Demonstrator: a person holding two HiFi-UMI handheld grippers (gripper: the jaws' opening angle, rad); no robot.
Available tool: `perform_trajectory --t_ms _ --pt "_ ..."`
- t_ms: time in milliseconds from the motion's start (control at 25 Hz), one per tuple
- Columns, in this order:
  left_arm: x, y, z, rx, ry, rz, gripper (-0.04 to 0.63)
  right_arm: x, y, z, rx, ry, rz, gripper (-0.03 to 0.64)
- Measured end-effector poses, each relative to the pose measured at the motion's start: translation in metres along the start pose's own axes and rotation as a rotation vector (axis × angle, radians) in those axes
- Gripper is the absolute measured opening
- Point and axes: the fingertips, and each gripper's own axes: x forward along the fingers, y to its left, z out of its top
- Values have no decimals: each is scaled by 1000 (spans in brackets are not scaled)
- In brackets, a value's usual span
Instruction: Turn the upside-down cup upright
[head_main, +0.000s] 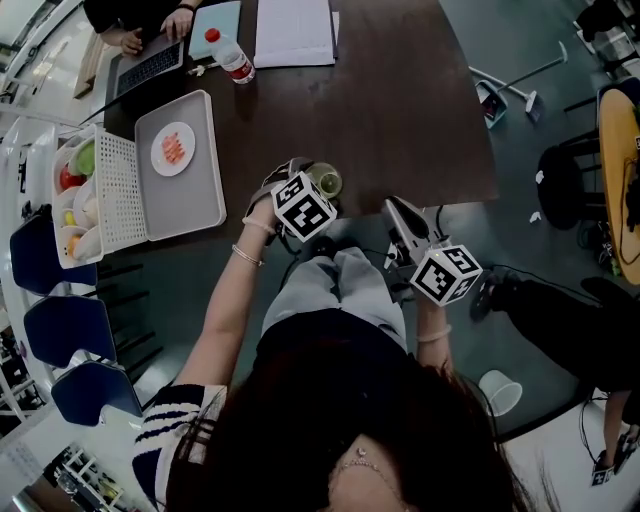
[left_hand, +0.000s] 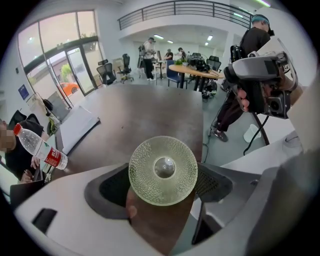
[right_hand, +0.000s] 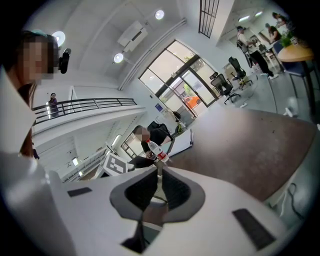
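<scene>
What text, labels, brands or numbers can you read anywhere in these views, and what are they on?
No text can be read in any view.
Water bottle, red label: print too small to read.
Blue sign beside the glass doors: blurred.
Marker cubes: black-and-white square patterns only, no words.
Cup: dimpled glass, no print.
</scene>
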Motion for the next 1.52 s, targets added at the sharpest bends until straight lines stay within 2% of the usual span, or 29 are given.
perform_trajectory --t_ms 440,640,840,1280,1520 --pt "11 -3 4 25 1 -36 394 -6 -4 -2 22 -6 -15 38" --pt "13 -1 7 24 -22 -12 394 -7 -6 -4 35 -7 -15 37" --pt "13 -3 9 24 -34 -30 394 -7 -4 -2 44 -14 -6 37" --pt "17 -6 14 54 -9 -38 394 -15 -9 -2 69 -19 -3 35" --pt "16 -3 14 61 -18 -10 394 -15 -9 -1 78 -21 4 32"
